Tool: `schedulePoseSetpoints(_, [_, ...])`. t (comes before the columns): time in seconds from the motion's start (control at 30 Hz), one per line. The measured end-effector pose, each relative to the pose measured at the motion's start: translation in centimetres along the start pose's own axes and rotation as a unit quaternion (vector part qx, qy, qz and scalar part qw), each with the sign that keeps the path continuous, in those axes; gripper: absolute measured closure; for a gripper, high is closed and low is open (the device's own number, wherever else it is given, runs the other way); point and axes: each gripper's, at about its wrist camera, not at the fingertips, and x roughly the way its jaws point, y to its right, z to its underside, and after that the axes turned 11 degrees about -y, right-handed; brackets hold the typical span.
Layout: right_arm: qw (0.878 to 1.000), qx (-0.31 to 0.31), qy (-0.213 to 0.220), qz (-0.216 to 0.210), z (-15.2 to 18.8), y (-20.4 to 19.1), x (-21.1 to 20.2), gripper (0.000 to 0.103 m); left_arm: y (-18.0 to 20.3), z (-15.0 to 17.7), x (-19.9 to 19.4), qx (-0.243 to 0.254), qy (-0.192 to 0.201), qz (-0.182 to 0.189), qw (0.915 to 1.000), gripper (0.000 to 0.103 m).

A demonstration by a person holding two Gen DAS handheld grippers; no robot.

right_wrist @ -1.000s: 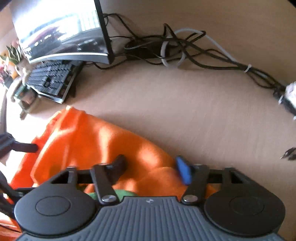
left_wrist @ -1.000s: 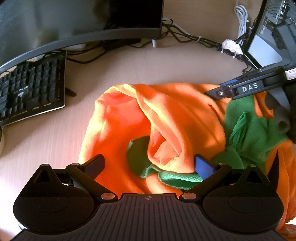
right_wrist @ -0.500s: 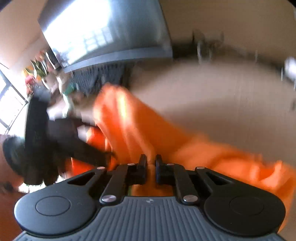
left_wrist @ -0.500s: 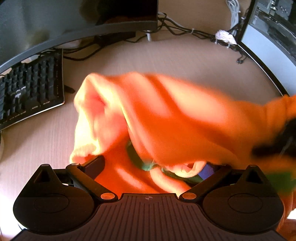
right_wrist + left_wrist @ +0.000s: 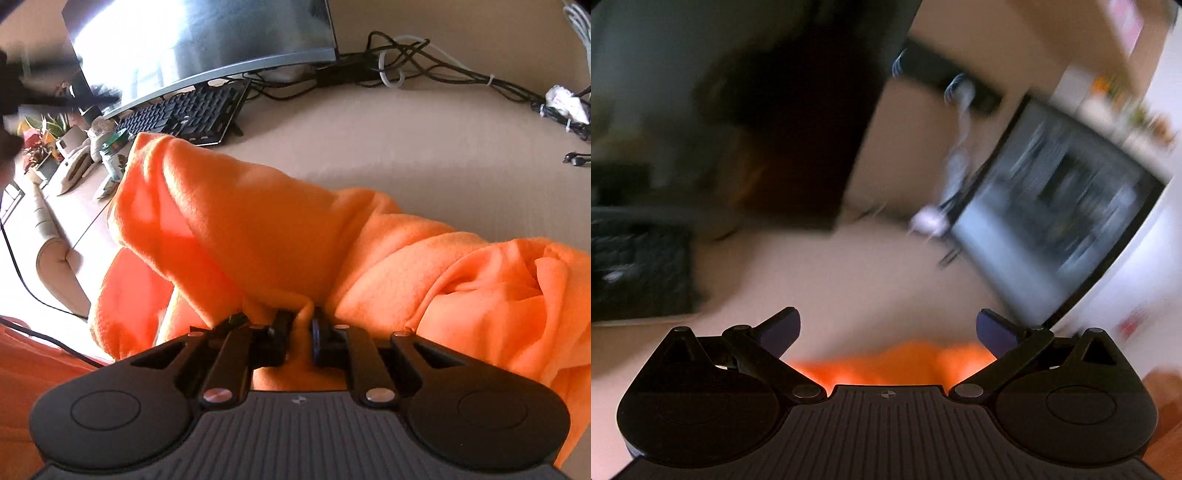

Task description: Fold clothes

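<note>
Pale beige table (image 5: 424,155) across the upper right and centre of the right wrist view. Orange fleece garment (image 5: 280,236) heaped over the middle and right of that frame, draped toward the lower edge, lit by sunlight, one fold rising at centre left. Curved monitor (image 5: 207,37) at upper left, black keyboard (image 5: 188,114) just below it, tangle of cables (image 5: 424,70) along the upper right. Right claw (image 5: 303,332) at lower centre, pressed together and pinching a bunched edge of the orange fleece garment. Left wrist view heavily motion-blurred: dark monitor shape at upper left, tilted computer case (image 5: 1060,218) at right. Left claw (image 5: 888,332) at lower centre, spread wide with nothing between the blue-tipped fingers (image 5: 783,328), only a strip of orange cloth (image 5: 901,363) below it.
</note>
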Motion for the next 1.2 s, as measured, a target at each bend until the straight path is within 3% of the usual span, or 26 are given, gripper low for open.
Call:
schedulePoseSetpoints(0.1, [1.000, -0.005, 0.012, 0.010, -0.1, -0.4, -1.0, 0.089, 0.0, 0.5, 3.9, 0.000, -0.044, 0.030, 0.9986, 0.000])
schedulePoseSetpoints(0.23, [0.999, -0.012, 0.029, 0.022, -0.3, -0.9, -2.3, 0.086, -1.8, 4.0, 10.1, -0.028, -0.168, -0.014, 0.9853, 0.000])
schedulePoseSetpoints(0.3, [0.996, -0.032, 0.052, 0.061, -0.7, -1.2, -3.6, 0.071, -2.5, 5.7, 11.4, -0.041, -0.206, -0.018, 0.9775, 0.000])
schedulePoseSetpoints(0.33, [0.994, -0.043, 0.065, 0.082, -0.8, -1.3, -4.3, 0.055, -2.7, 6.3, 11.7, -0.044, -0.218, -0.017, 0.9749, 0.000])
schedulePoseSetpoints(0.37, [0.990, -0.054, 0.077, 0.103, -1.0, -1.4, -5.0, 0.045, -2.7, 6.6, 11.9, -0.041, -0.222, -0.018, 0.9740, 0.000])
schedulePoseSetpoints(0.4, [0.986, -0.065, 0.090, 0.124, -1.2, -1.5, -5.6, 0.045, -2.7, 6.8, 12.0, -0.037, -0.227, -0.019, 0.9731, 0.000])
schedulePoseSetpoints(0.47, [0.987, -0.054, 0.038, 0.147, -0.5, -0.3, -3.9, 0.045, -2.7, 7.3, 12.2, -0.031, -0.235, -0.020, 0.9713, 0.000])
schedulePoseSetpoints(0.53, [0.990, -0.035, -0.012, 0.138, 1.2, 0.7, -1.8, 0.045, -2.9, 7.1, 12.3, -0.036, -0.234, -0.016, 0.9715, 0.000])
schedulePoseSetpoints(0.6, [0.989, -0.044, -0.021, 0.141, 3.0, 0.3, -0.6, 0.043, -2.9, 7.1, 12.6, -0.040, -0.232, -0.012, 0.9719, 0.000])
schedulePoseSetpoints(0.77, [0.979, -0.080, 0.002, 0.190, 2.5, -1.1, 1.1, 0.039, -2.8, 6.3, 13.7, -0.020, -0.216, -0.023, 0.9759, 0.000])
schedulePoseSetpoints(0.87, [0.972, -0.087, 0.028, 0.216, 0.0, -0.5, 2.4, 0.039, -4.0, 3.9, 15.4, -0.022, -0.193, -0.044, 0.9801, 0.000])
schedulePoseSetpoints(0.97, [0.973, -0.068, 0.035, 0.218, -3.3, 1.0, 3.3, 0.039, -5.2, 0.9, 16.4, -0.056, -0.177, -0.066, 0.9805, 0.000])
schedulePoseSetpoints(1.07, [0.971, -0.079, 0.049, 0.218, -5.1, 1.3, 2.2, 0.039, -4.9, -1.0, 13.9, -0.059, -0.143, -0.078, 0.9848, 0.000])
schedulePoseSetpoints(1.2, [0.963, -0.156, 0.090, 0.201, -4.8, -1.0, -0.5, 0.037, -5.4, -0.5, 10.2, -0.074, -0.115, -0.121, 0.9832, 0.000])
